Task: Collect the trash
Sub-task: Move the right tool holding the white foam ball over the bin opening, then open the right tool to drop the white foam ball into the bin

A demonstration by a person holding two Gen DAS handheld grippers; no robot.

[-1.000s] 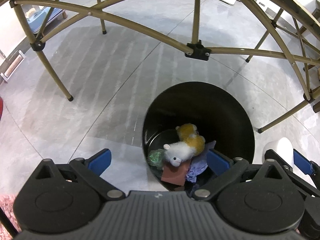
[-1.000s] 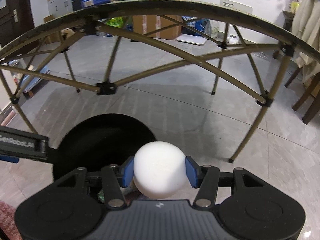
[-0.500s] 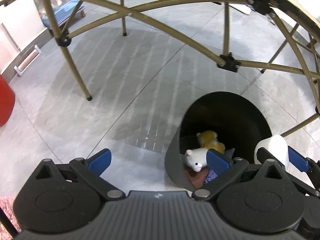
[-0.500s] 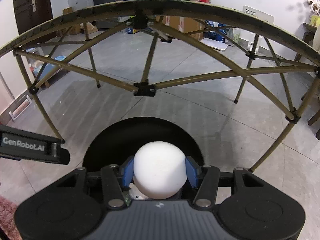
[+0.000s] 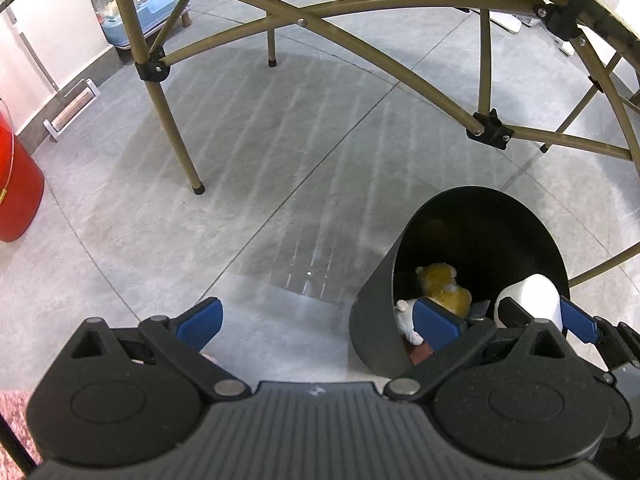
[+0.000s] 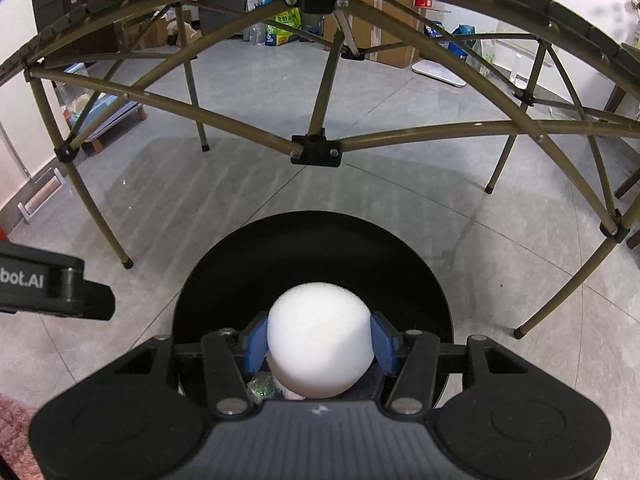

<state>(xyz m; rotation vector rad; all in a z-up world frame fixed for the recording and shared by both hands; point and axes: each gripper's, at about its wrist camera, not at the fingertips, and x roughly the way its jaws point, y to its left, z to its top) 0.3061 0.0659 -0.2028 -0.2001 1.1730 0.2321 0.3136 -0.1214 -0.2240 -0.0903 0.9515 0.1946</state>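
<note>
Over the bin (image 6: 312, 264), at about 6 o'clock in the right wrist view, the right gripper (image 6: 320, 342) pinches a white foam ball (image 6: 320, 340) between its blue pads (image 6: 256, 340), one pressed on each side. A second ago the bin's mouth lay off toward 8 o'clock of the ball; half a second ago it had slid most of the way under, and now the ball sits squarely over the dark opening. The grip looks unchanged across all three moments. In the left wrist view the left gripper (image 5: 316, 318) is spread wide with nothing between its pads; the bin has drifted from 6 o'clock out to 4 o'clock, so this hand has moved aside, leaving the right gripper room. Inside the bin lie a yellow plush (image 5: 440, 284), a white plush (image 5: 404, 316) and some scraps, so earlier pieces are already collected. Behind, at 12 o'clock, stand the folding legs of a bench (image 6: 316, 148) on a grey tile floor (image 5: 224, 168). To my eye the carry is finished: the ball only needs releasing to fall in.
</note>
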